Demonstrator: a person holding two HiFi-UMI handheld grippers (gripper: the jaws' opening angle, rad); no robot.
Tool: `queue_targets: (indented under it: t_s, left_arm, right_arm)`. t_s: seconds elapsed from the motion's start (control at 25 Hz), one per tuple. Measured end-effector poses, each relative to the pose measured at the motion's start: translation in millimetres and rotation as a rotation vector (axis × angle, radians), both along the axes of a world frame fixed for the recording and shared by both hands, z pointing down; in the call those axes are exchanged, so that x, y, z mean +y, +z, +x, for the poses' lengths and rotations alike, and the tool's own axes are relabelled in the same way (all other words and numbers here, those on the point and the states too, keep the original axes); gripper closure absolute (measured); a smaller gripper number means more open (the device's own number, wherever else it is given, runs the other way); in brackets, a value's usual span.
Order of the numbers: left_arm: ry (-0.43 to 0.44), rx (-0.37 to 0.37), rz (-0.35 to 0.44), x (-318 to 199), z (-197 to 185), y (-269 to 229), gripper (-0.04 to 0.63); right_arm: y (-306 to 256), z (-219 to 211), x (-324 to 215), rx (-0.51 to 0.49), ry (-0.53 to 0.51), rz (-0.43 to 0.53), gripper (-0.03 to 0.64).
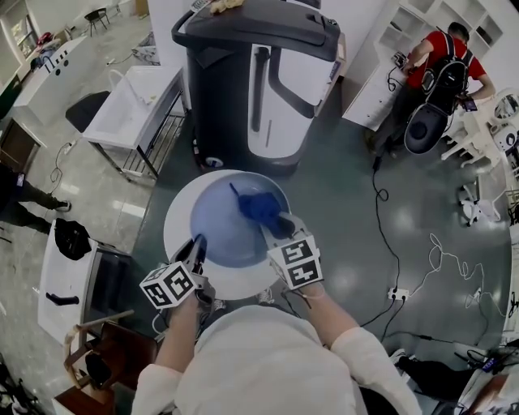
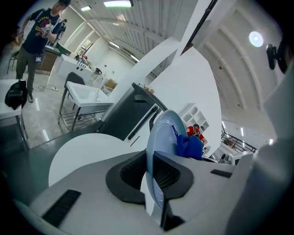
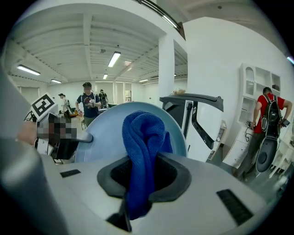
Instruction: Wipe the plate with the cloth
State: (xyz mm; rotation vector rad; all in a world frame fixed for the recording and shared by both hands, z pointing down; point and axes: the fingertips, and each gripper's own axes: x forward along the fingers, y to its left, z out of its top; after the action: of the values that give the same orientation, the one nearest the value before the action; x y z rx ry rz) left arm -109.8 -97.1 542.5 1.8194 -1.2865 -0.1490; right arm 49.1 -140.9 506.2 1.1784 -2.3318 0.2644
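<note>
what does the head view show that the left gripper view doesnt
Head view only: the full round face of the plate, and the holder's arms. Left gripper view only: the left gripper shut on the plate's rim, seen edge-on, and ceiling lights. Both: plate, cloth, table, dark machine.

A pale blue plate (image 1: 219, 235) is seen between the jaws of the left gripper (image 1: 197, 246), and a deep blue cloth (image 1: 261, 207) in the right gripper (image 1: 278, 223). Both grippers are coloured light grey with black pads, and their cubes (image 1: 296, 261) are patterned in black-and-white squares. A white round table (image 1: 174, 219) is seen beneath them.
</note>
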Motion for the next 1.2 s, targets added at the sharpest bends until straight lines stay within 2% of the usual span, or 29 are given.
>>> queue_targets:
  t_s: [0.28, 0.56, 0.96, 1.2]
  left_arm:
    - [-0.011, 0.005, -0.005, -1.5, -2.5, 1.5, 0.552]
    - [-0.022, 0.008, -0.060, 0.0, -5.9, 25.0, 0.552]
    - [-0.064, 0.027, -0.228, -5.1, -12.1, 91.7, 0.551]
    - [-0.074, 0.007, -0.333, 3.7, -12.7, 139.0, 0.552]
  right_arm:
    - [0.7, -3.2, -1.7, -0.005, -0.007, -0.002, 0.526]
    - [2.9, -6.4, 3.9, -0.052, -0.013, 0.002, 0.526]
    - [3.0, -6.2, 11.7, -0.103, -0.017, -0.017, 0.526]
    - [6.4, -1.7, 12.8, -0.098, -0.002, -0.028, 0.526]
